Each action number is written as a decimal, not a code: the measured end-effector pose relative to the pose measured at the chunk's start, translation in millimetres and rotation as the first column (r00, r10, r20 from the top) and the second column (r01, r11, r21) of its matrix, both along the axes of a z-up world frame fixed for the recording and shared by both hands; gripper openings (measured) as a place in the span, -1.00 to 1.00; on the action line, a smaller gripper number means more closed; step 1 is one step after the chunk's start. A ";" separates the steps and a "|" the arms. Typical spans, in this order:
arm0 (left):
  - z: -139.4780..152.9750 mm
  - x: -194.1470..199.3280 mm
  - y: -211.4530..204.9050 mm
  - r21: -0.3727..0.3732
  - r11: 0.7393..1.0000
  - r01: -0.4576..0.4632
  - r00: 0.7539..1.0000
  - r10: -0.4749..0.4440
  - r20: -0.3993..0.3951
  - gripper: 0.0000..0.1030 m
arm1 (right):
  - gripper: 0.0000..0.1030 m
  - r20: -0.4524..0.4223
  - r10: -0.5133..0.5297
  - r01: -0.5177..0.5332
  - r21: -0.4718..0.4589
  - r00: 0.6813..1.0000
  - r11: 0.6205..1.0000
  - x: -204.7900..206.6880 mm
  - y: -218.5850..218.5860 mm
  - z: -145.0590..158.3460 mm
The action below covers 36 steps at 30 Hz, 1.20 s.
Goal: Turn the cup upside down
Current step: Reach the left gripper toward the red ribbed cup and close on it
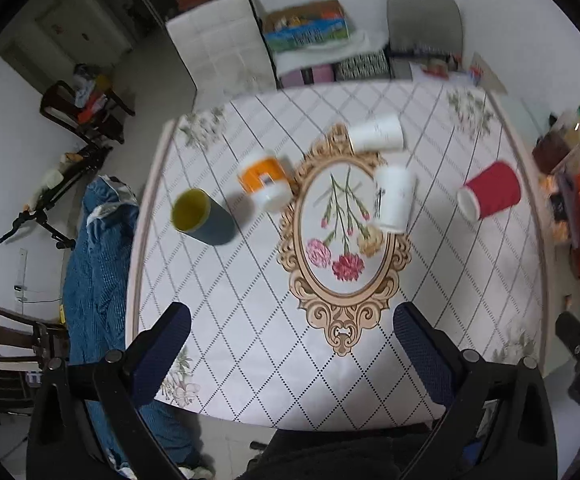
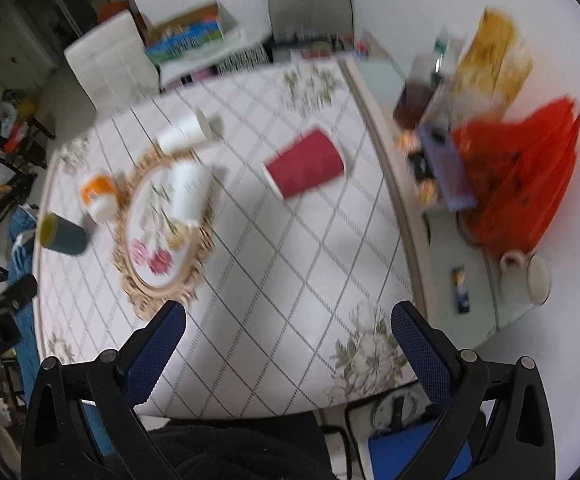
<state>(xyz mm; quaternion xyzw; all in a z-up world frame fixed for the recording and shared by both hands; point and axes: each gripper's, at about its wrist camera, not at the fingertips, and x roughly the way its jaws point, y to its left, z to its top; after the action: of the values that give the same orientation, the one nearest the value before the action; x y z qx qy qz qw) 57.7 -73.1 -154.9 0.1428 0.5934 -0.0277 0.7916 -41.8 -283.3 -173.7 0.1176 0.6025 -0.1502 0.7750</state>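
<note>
Several cups lie on their sides on the patterned tablecloth (image 1: 250, 320). A red paper cup (image 1: 492, 190) lies at the right; it also shows in the right wrist view (image 2: 306, 164). Two white paper cups (image 1: 376, 133) (image 1: 395, 198) lie near the oval flower print. An orange-and-white mug (image 1: 265, 180) and a grey-blue cup with yellow inside (image 1: 202, 216) lie at the left. My left gripper (image 1: 292, 312) is open and empty above the near table edge. My right gripper (image 2: 288, 312) is open and empty, well short of the red cup.
A side table at the right holds an orange bag (image 2: 530, 176), bottles (image 2: 418, 88) and a white pitcher (image 2: 530, 276). A blue cloth (image 1: 94, 264) hangs by the table's left edge. Chairs (image 1: 424, 20) and boxes (image 1: 306, 28) stand behind the table.
</note>
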 end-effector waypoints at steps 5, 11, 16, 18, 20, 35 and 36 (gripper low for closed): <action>-48.9 12.8 -28.0 0.026 0.999 0.047 0.996 -0.045 -0.071 0.99 | 1.00 -0.096 -0.038 0.043 0.047 0.995 0.998 -3.0 -20.0 -67.7; -97.3 31.9 -63.0 0.084 0.990 0.116 0.986 -0.105 -0.131 1.00 | 1.00 -0.211 -0.088 0.110 0.093 0.973 0.990 -10.8 -44.2 -139.5; -119.7 50.3 -99.1 0.109 0.970 0.219 0.967 -0.201 -0.154 0.99 | 1.00 -0.264 -0.113 0.143 0.098 0.958 0.985 -14.2 -61.1 -170.6; -123.7 55.9 -117.1 0.107 0.953 0.283 0.952 -0.265 -0.155 0.99 | 1.00 -0.281 -0.120 0.151 0.094 0.952 0.984 -14.3 -68.7 -179.3; -126.6 60.8 -138.7 0.120 0.926 0.359 0.928 -0.340 -0.151 1.00 | 1.00 -0.296 -0.120 0.152 0.089 0.947 0.984 -13.0 -76.0 -187.9; -138.4 83.2 -258.7 0.151 0.633 0.759 0.651 -0.744 -0.152 0.99 | 1.00 -0.332 -0.170 0.206 0.076 0.928 0.976 -9.3 -126.2 -211.0; -138.9 82.0 -264.0 0.146 0.616 0.774 0.633 -0.759 -0.155 0.99 | 1.00 -0.334 -0.174 0.212 0.079 0.926 0.974 -9.1 -128.9 -212.6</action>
<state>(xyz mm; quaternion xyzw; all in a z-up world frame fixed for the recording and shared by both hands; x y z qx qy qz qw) 139.8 -337.1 -293.8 0.4593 0.5058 -0.3090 0.6616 -50.8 -412.2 -386.4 0.1939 0.7149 -0.2086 0.6387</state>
